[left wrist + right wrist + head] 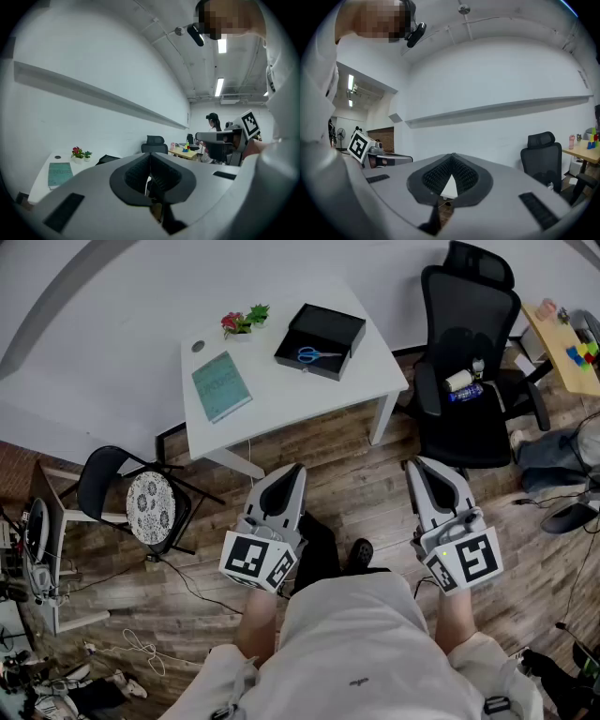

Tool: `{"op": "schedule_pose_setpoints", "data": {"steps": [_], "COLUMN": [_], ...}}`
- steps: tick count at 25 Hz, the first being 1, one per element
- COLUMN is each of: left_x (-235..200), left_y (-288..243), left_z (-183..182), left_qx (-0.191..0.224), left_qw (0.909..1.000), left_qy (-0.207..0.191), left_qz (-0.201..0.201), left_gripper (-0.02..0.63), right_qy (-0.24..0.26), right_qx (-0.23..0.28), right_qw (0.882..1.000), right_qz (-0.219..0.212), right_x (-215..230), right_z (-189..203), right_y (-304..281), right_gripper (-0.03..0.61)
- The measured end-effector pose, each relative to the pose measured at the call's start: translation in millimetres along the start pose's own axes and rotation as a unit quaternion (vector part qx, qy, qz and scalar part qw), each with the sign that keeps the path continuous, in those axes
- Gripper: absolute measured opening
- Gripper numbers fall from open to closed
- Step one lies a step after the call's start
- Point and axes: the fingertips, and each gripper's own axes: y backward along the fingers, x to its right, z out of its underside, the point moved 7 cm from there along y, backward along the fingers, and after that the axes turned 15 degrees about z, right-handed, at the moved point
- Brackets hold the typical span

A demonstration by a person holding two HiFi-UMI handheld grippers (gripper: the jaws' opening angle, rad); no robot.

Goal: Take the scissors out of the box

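In the head view a black open box (326, 327) stands on the white table (281, 399), near its far right corner. Blue-handled scissors (318, 355) lie inside it. My left gripper (296, 469) and right gripper (413, 464) hang low over the wooden floor, close to the person's legs and well short of the table. Both are shut with nothing between the jaws. In the left gripper view the jaws of the left gripper (150, 155) meet, and the box (107, 159) shows as a dark shape far beyond. The right gripper (452, 156) looks at a white wall.
A teal book (221, 385) and a small flower pot (244, 321) also lie on the table. A black office chair (469, 352) holding bottles stands right of the table. A folding chair with a patterned cushion (150, 505) is at the left. Cables trail over the floor.
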Motion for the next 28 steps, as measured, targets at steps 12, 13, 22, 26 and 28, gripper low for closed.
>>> {"op": "schedule_pose_setpoints", "data": {"steps": [12, 13, 22, 26, 28], "left_x": [22, 25, 34, 23, 12], "left_y": [-8, -9, -6, -3, -4], "left_z": [-5, -3, 8, 12, 12], "left_qx": [-0.002, -0.005, -0.018, -0.017, -0.015], "left_qw": [0.9999, 0.9999, 0.9998, 0.9998, 0.9999], "left_qy": [-0.006, -0.004, 0.004, 0.005, 0.005], "left_qz": [0.009, 0.01, 0.006, 0.002, 0.0], "left_gripper": [0.021, 0.021, 0.021, 0.021, 0.021], "right_qy": [0.008, 0.002, -0.029, -0.031, -0.03], "right_qx": [-0.001, 0.0, -0.015, -0.022, -0.023], "right_qw": [1.0, 1.0, 0.999, 0.999, 0.999], "right_qz": [-0.011, -0.012, -0.013, -0.017, -0.019], "right_x": [6, 8, 12, 8, 4], "right_z": [-3, -2, 9, 13, 13], "right_y": [22, 25, 26, 13, 3], "right_gripper": [0.003, 0.003, 0.006, 0.017, 0.018]}}
